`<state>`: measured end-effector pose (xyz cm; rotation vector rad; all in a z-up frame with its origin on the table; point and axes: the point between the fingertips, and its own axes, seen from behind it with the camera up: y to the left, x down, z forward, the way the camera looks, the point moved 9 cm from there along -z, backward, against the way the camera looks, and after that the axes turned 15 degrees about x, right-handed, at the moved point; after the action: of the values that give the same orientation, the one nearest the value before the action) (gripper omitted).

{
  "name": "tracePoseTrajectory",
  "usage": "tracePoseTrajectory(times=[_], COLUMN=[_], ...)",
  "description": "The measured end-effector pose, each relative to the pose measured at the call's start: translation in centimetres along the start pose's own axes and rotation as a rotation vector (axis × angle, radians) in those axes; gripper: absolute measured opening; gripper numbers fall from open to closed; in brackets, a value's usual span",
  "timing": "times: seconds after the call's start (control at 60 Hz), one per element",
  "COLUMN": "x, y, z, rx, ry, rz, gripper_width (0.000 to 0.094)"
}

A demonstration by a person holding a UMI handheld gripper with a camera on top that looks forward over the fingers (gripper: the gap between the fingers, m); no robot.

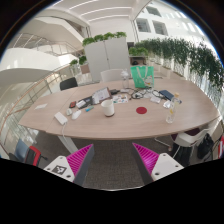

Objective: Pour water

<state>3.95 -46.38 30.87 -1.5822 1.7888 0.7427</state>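
My jaws hung open, empty, well short of tabletop; approach far white cup slow & level, imo.

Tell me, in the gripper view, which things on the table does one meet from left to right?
Flat white paper → white cylindrical cup → small red round disc → clear plastic cup. All lie on the long beige wooden table, far beyond the open gripper.
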Motion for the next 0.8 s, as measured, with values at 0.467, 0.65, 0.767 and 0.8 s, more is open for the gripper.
tracePoseTrajectory(times=[0.467,0.65,0.767,0.8], x=[0.9,-0.9,-2.6,-3.0], y=[-5.8,-15.7,-21.1,-22.4], z=[7.0,17.2,25.2,27.4], rx=[0.100,0.188,0.240,0.256], ry=[-0.085,-0.349,-0.455,-0.456], rz=[0.106,0.089,0.079,0.087], gripper_width=[0.0833,0.0835,0.0829,0.0828])
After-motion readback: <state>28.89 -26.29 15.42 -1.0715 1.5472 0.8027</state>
